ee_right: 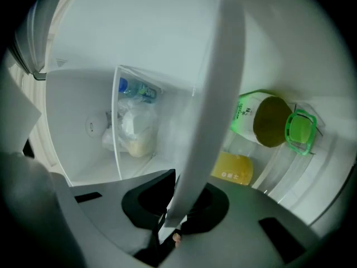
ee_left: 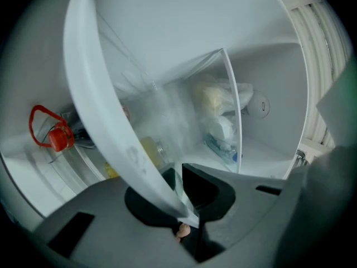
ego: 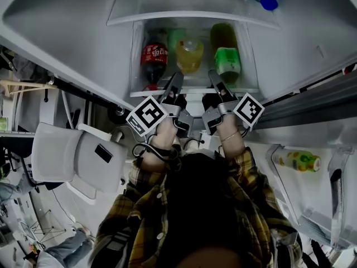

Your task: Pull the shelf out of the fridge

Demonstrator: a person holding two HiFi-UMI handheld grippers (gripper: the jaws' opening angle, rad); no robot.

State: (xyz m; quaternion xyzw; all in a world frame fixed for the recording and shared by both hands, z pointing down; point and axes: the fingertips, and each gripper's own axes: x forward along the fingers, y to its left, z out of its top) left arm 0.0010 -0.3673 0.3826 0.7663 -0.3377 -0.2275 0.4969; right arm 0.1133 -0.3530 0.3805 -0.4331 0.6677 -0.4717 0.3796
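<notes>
left gripper (ego: pixel 174 86) and right gripper (ego: pixel 216 82) are side by side, each clenched on the white front rim of the glass shelf (ego: pixel 195 92), left and right of its middle. the shelf sits in the fridge (ego: pixel 67 15). beneath its glass lie a cola bottle (ego: pixel 154 59), a yellow juice bottle (ego: pixel 189 54) and a green bottle (ego: pixel 226 56).

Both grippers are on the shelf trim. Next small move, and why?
Probably draw both hands straight back together, evenly. The left gripper and right gripper are each clamped on the white front trim of the shelf, side by side, so an uneven pull could skew it.
</notes>
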